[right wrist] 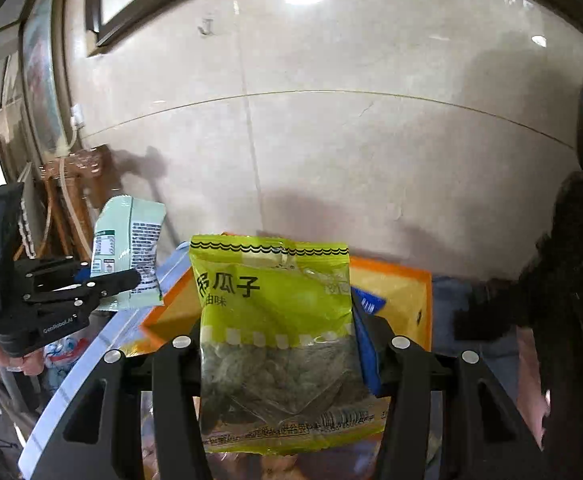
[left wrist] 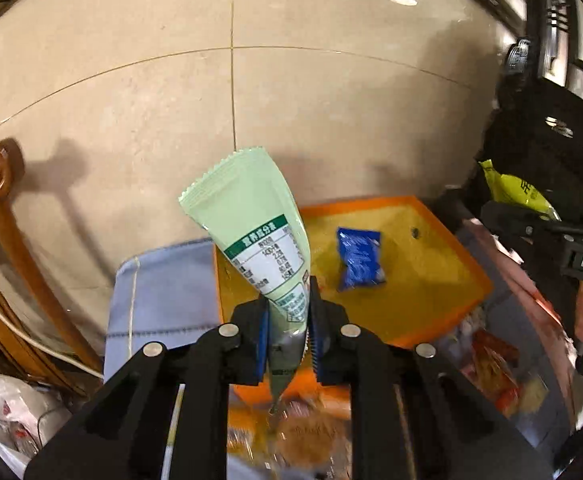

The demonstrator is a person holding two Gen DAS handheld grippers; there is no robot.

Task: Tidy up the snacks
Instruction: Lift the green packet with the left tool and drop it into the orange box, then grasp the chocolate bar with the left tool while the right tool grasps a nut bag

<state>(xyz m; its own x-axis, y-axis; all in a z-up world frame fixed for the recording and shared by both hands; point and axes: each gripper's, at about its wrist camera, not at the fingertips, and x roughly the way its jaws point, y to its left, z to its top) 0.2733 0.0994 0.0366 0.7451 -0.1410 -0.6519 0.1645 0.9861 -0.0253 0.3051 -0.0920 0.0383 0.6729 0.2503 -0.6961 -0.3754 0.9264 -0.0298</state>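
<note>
My left gripper (left wrist: 289,320) is shut on a pale green snack packet (left wrist: 251,216), held upright above the near edge of an orange tray (left wrist: 431,304). A blue snack packet (left wrist: 359,258) lies in that tray. My right gripper (right wrist: 281,344) is shut on a yellow-green bag of seeds (right wrist: 275,320), held up in front of the orange tray (right wrist: 407,292). The left gripper (right wrist: 103,280) with its green packet (right wrist: 127,240) shows at the left of the right wrist view. The right gripper (left wrist: 547,220) with the yellow-green bag (left wrist: 515,188) shows at the right of the left wrist view.
A pile of assorted snack packets (left wrist: 491,368) lies below and right of the tray. A blue-grey cloth (left wrist: 163,300) covers the surface left of the tray. A beige tiled wall (left wrist: 251,92) stands behind. A wooden chair (left wrist: 7,216) is at the left.
</note>
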